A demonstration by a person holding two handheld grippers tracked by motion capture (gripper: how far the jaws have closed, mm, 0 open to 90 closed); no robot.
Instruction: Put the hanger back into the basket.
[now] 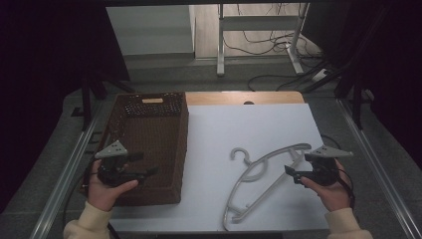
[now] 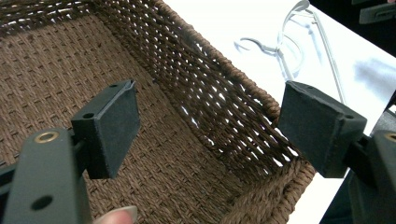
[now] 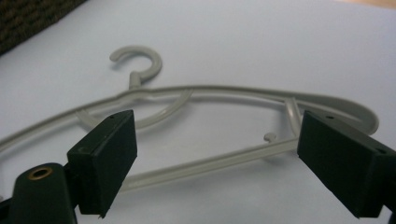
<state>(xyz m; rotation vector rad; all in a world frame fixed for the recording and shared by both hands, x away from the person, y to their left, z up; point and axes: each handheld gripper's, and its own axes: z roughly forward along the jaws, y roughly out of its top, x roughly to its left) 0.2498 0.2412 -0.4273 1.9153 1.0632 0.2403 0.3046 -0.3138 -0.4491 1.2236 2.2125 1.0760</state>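
A pale grey plastic hanger (image 1: 276, 151) lies flat on the white sheet at the right, hook toward the basket. My right gripper (image 1: 297, 164) hovers just above its right end with open jaws, and in the right gripper view (image 3: 217, 154) the hanger (image 3: 224, 88) lies ahead between and beyond the pads, untouched. A brown woven basket (image 1: 183, 144) stands at the left. My left gripper (image 1: 144, 164) hangs over its near right part, open and holding nothing. The left gripper view (image 2: 210, 126) looks into the basket (image 2: 219, 102), with the hanger (image 2: 281, 49) beyond it.
The white sheet (image 1: 249, 124) covers a wooden table whose far edge (image 1: 239, 98) shows. Metal rails run along both sides. The basket's corner (image 3: 28, 16) sits at the top left of the right gripper view. Cables and a stand's legs lie on the floor beyond.
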